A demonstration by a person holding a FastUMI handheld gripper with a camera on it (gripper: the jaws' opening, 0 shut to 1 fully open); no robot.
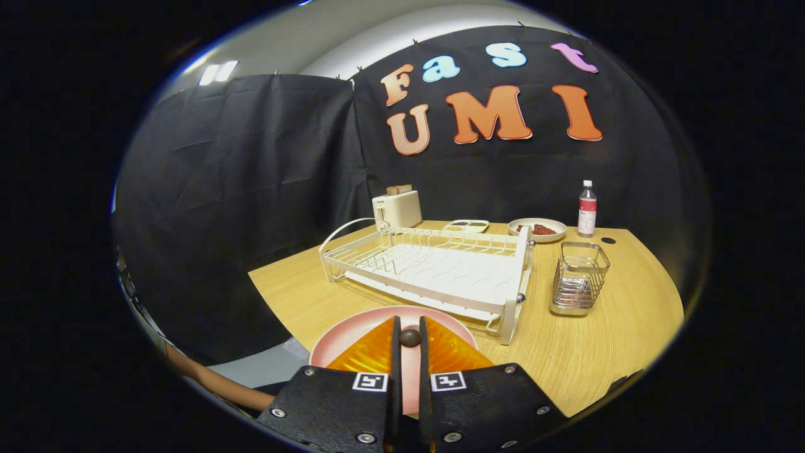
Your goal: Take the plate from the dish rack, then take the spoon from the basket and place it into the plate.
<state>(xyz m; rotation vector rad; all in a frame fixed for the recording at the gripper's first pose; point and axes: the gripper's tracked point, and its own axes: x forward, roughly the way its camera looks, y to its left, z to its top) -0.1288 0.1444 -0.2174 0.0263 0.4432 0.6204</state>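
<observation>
The gripper [409, 338] hung over a pink plate [352, 333] on the wooden table [629, 327], its fingers closed on a small dark rounded end, probably the spoon's handle [410, 337]. The white dish rack [434, 267] stood bare just beyond the plate, and the wire basket [578, 277] beside it looked empty. By this, the plate was already out and the spoon lifted; only setting it down remained.

I find no word or number I can read. My gripper [410, 322], fingers pinched on the spoon's [410, 338] dark round end, carries two square black-and-white code tags [369, 381]. The bottle's [587, 216] label is too small.
</observation>
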